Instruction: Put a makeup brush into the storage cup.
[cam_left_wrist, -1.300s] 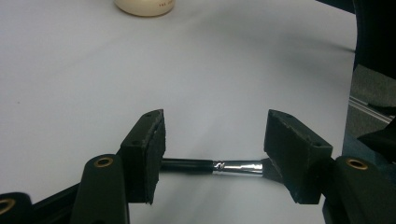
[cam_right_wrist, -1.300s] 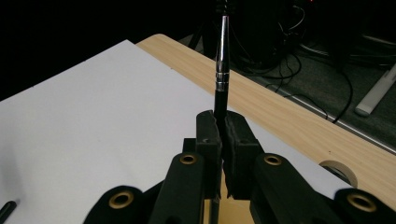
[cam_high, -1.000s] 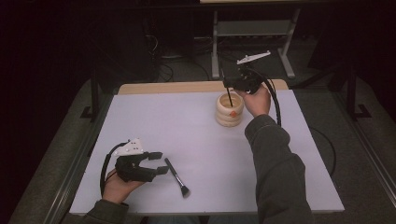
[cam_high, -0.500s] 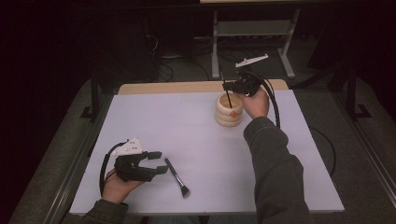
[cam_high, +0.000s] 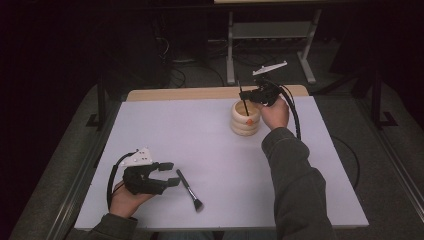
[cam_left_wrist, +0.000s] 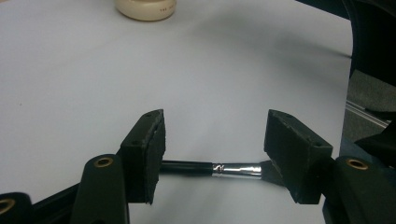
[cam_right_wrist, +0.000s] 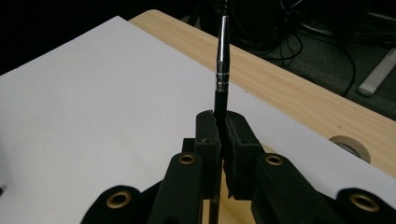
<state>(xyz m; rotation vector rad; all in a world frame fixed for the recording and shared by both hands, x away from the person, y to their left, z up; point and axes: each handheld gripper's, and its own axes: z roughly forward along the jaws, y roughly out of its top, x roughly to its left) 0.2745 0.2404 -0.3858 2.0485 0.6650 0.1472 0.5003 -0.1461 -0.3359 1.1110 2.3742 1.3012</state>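
Two brushes: right gripper (cam_high: 248, 96) clamps slim brush (cam_right_wrist: 220, 70) over cream holder (cam_high: 245, 118); left gripper (cam_left_wrist: 215, 154) gapes around loose brush (cam_high: 189, 190) on white sheet (cam_high: 200, 135). Wooden edge (cam_high: 190, 93) behind; room dark, bristle tip unseen.

The high view is dim: the room around stays near black, and the white-topped desk (cam_high: 210, 150) is the one bright area, lit evenly from above. Shadows there are faint and soft. In the left gripper view a broad, soft grey shadow crosses the sheet, and the silver metal ferrule of a black-handled brush (cam_left_wrist: 236, 169) carries small glints. Both gripper views are sharp near the lens, softer farther off.
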